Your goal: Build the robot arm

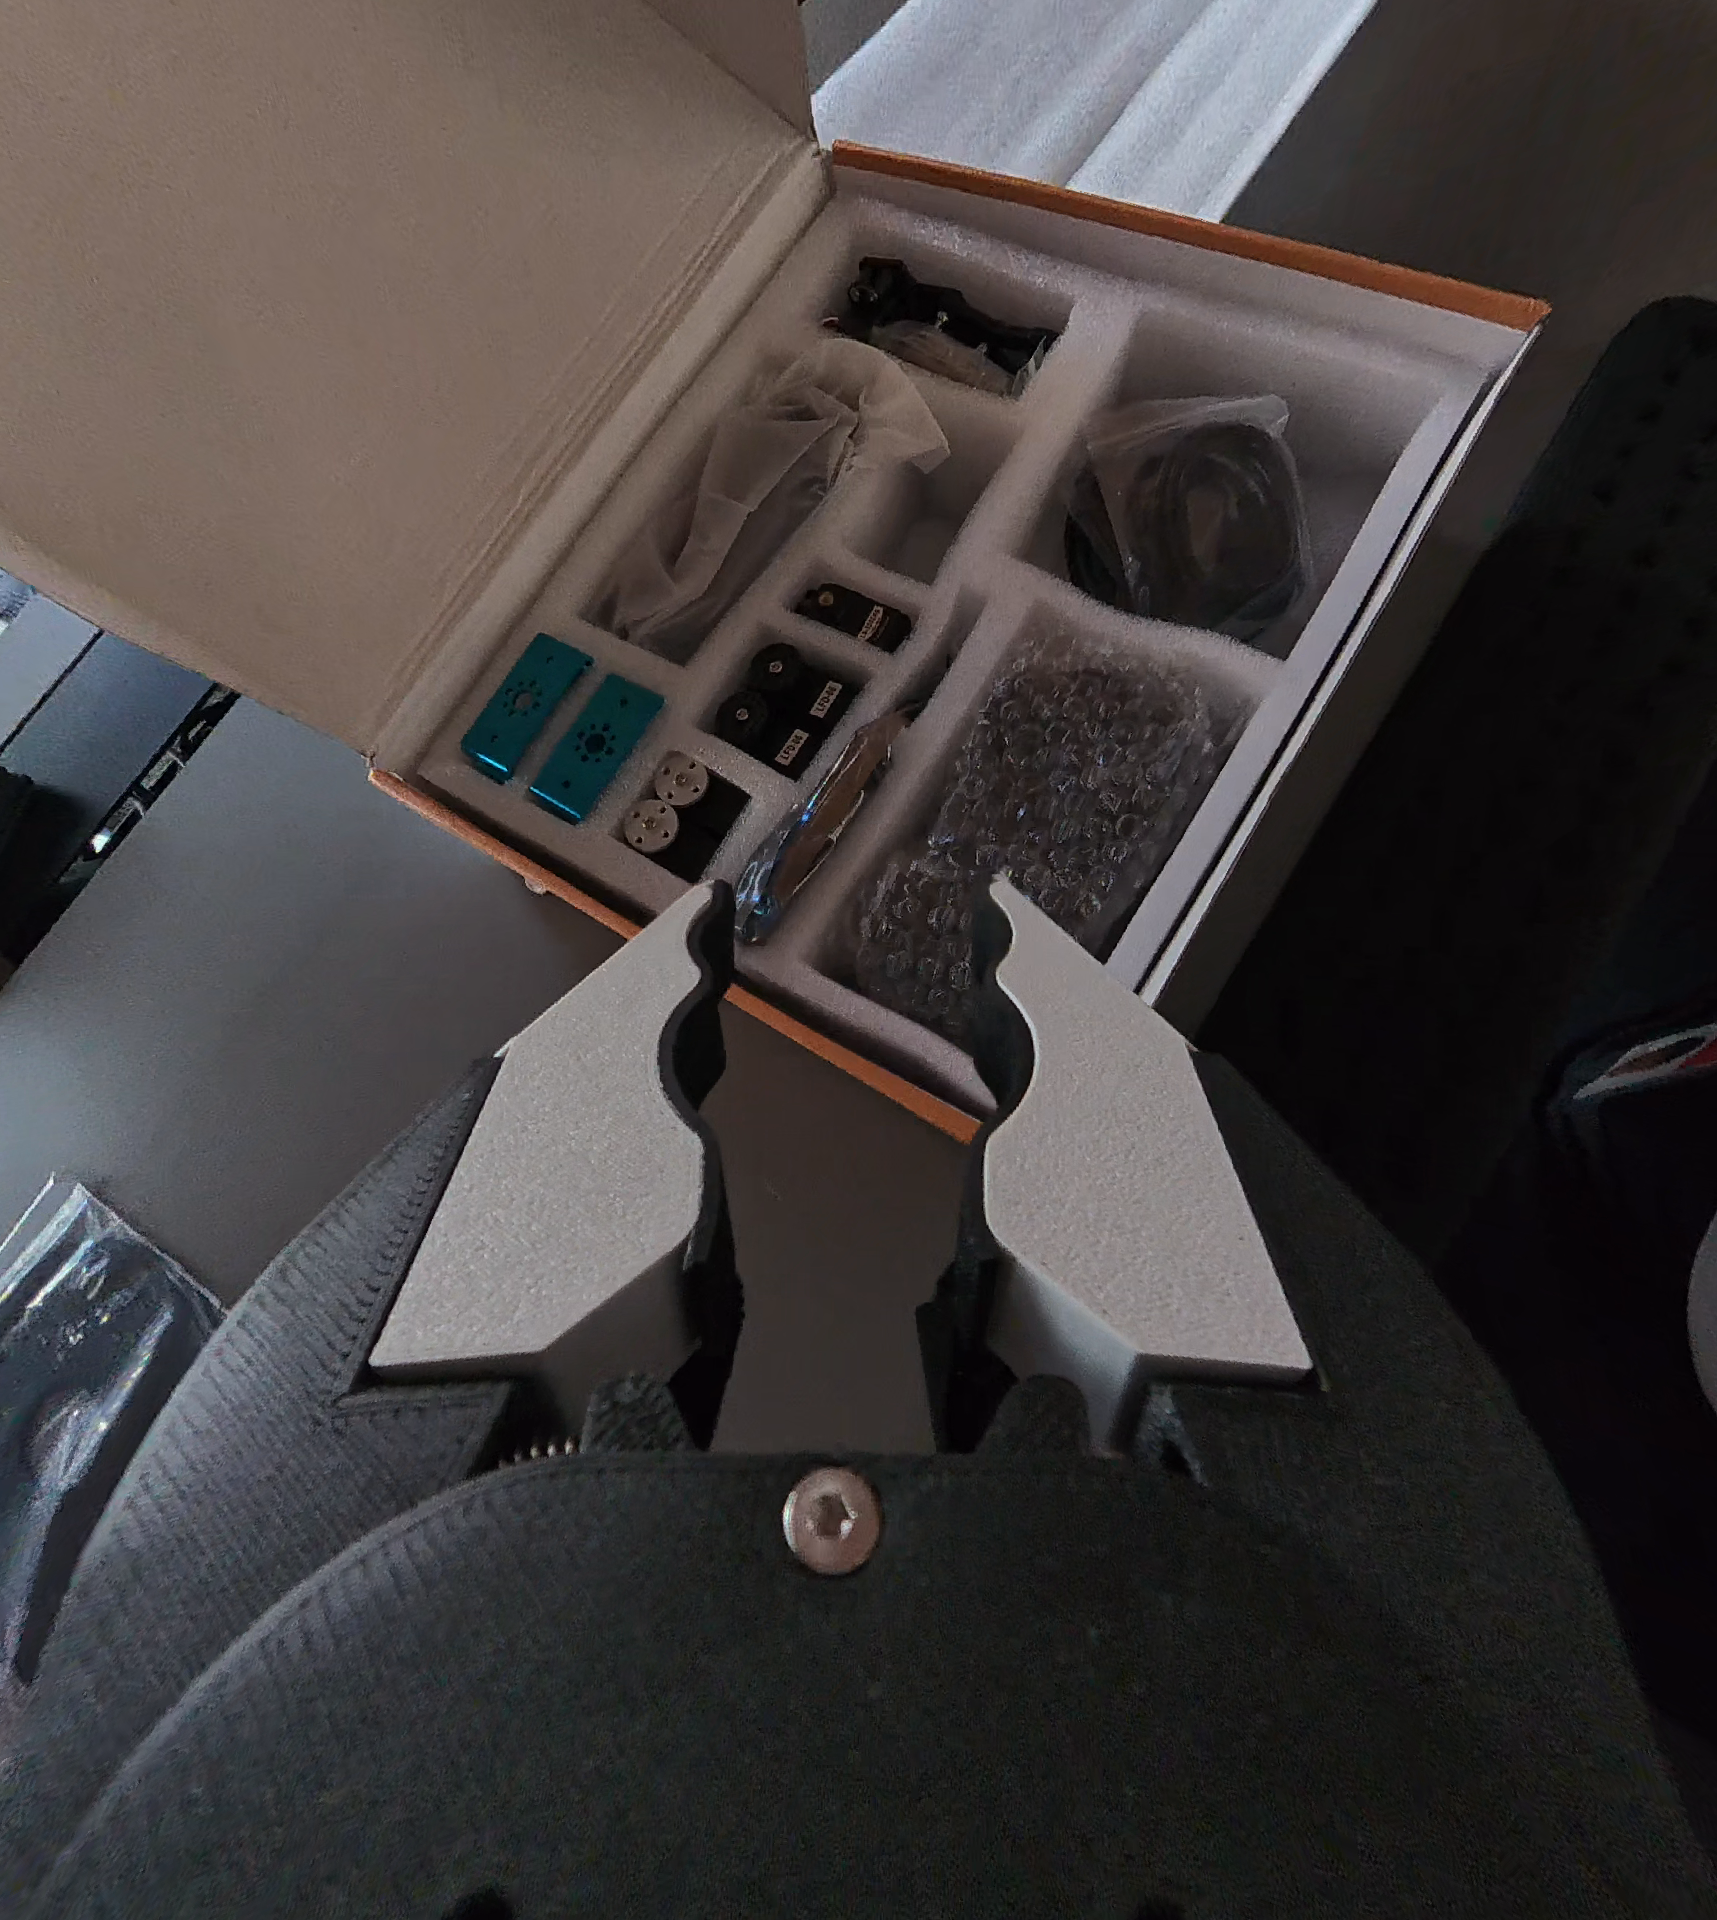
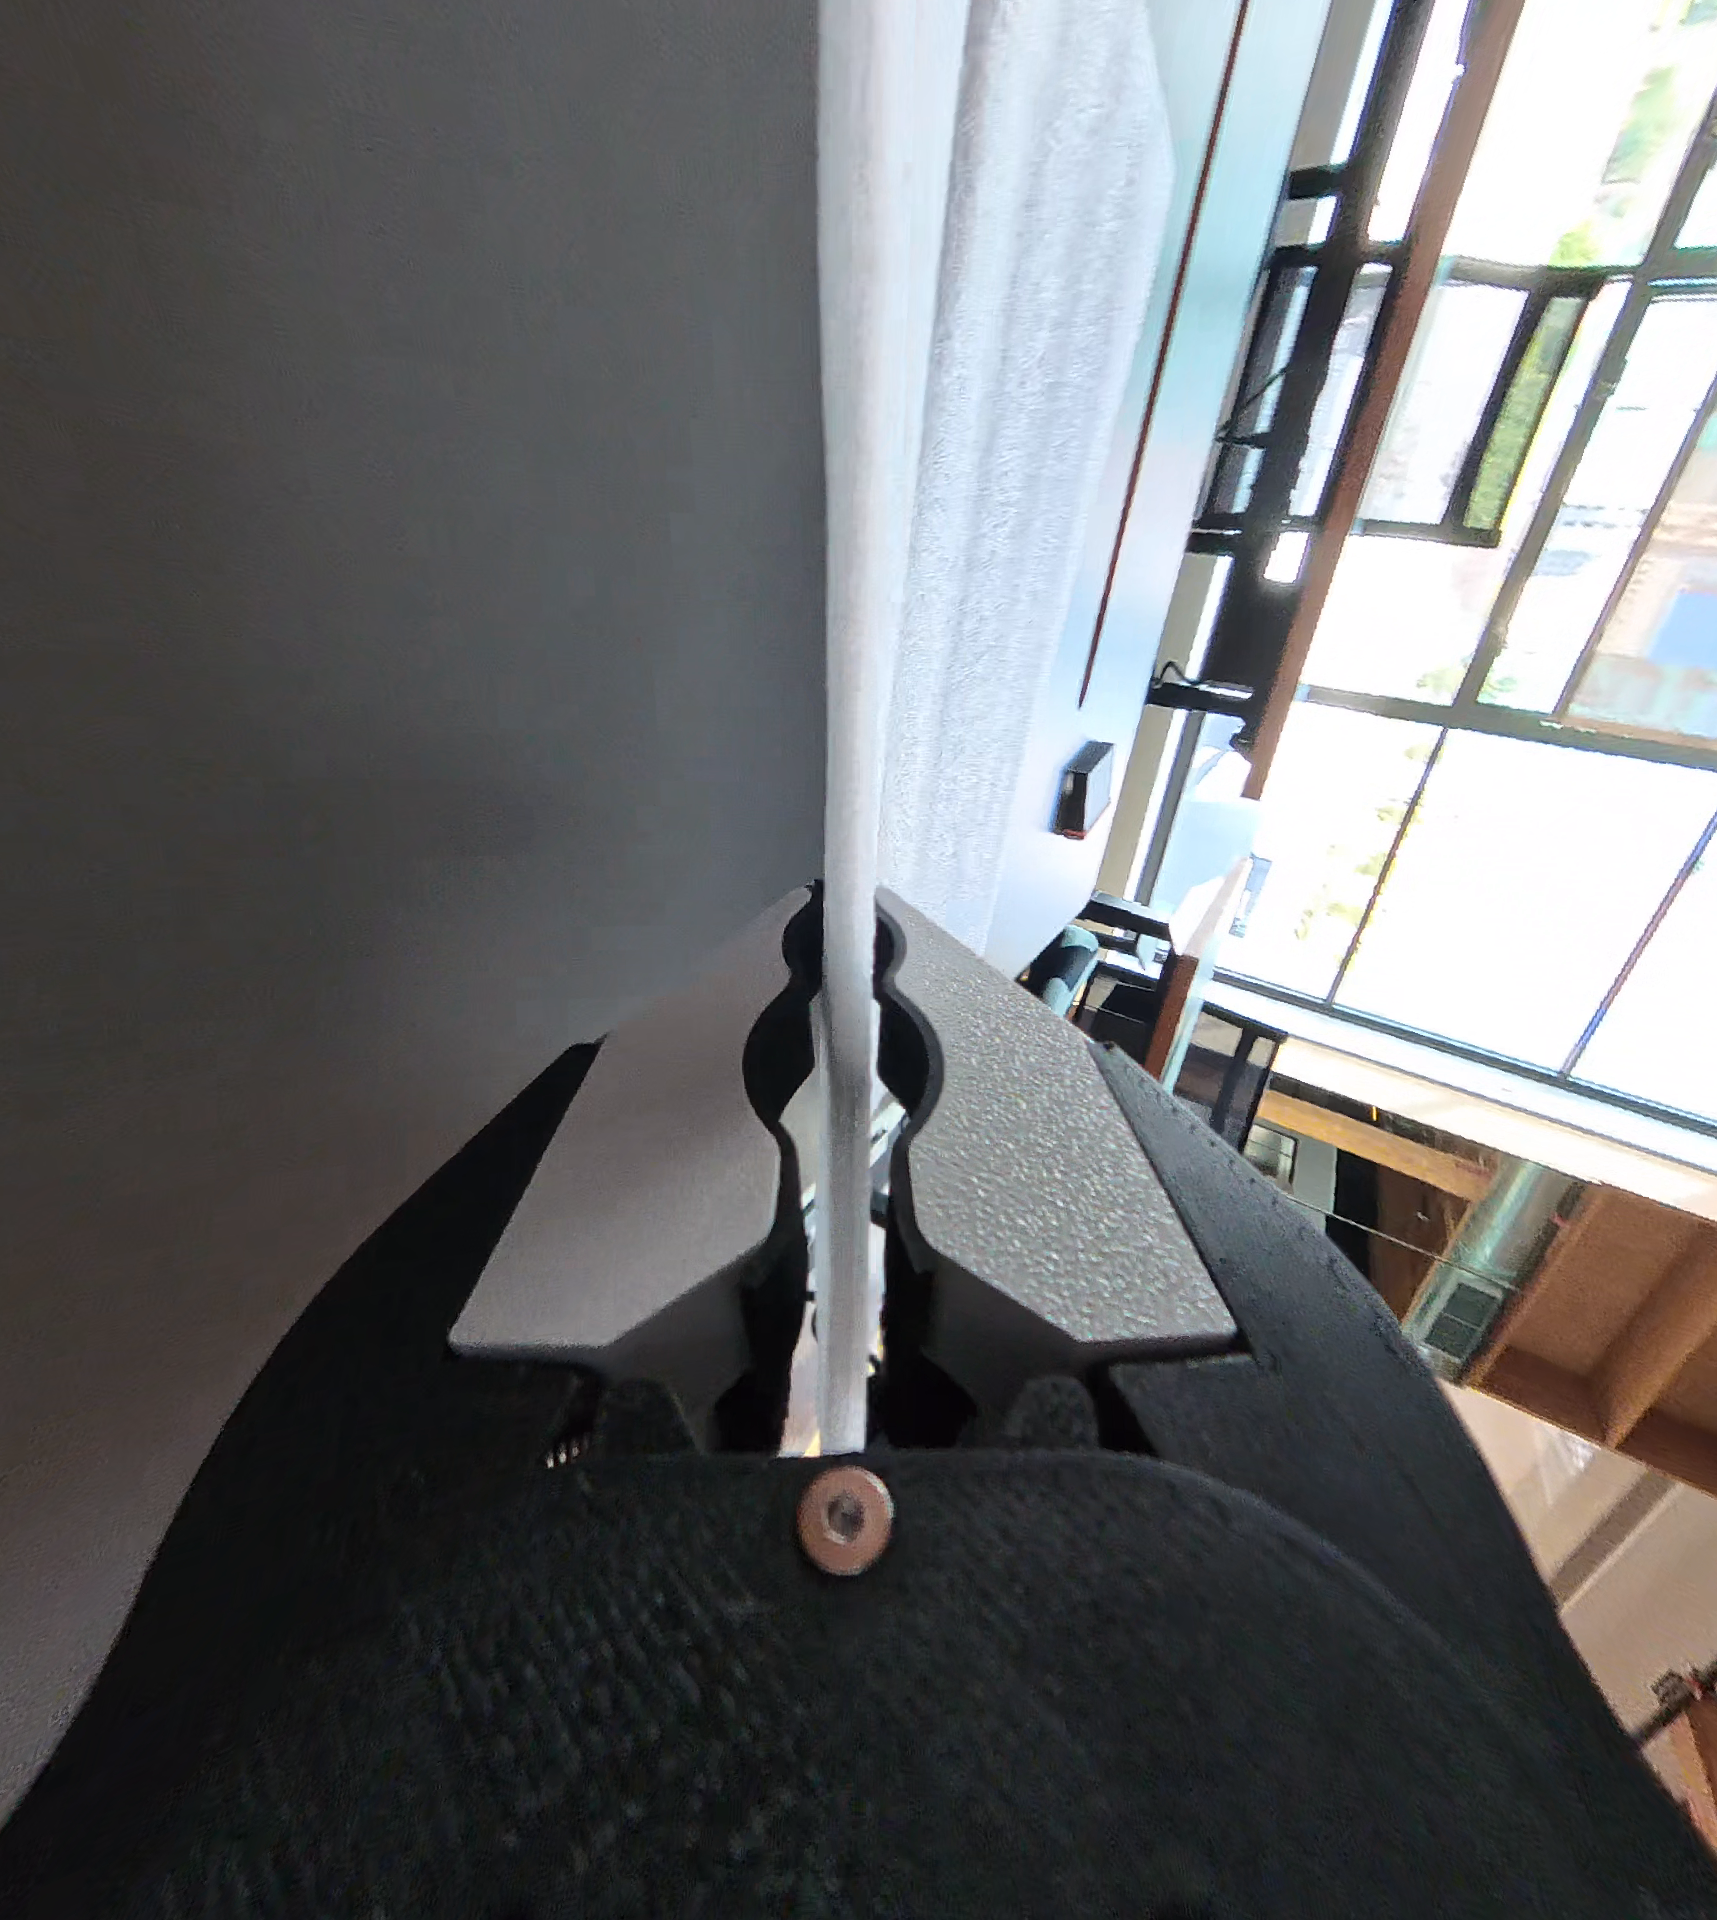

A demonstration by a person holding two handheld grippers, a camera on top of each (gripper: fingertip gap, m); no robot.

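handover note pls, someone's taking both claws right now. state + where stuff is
Left claw: open, empty, poised over the near edge of the open kit box, closest to the bubble-wrapped bundle and a small clear bag.
Right claw: shut on a white foam sheet, held edge-on, clear of the box.
Box compartments all appear filled; teal plates at the left. Another bagged item lies on the table.

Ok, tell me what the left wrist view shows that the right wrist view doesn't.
Only the left wrist view: the open box with foam compartments holding two teal blocks, a bubble-wrap bundle and bagged cables, a plastic bag on the table, and the open, empty left gripper hanging above the box's near edge.

Only the right wrist view: the right gripper shut on a white foam sheet, and windows.

Both: the foam sheet shows, in the left view beyond the box.
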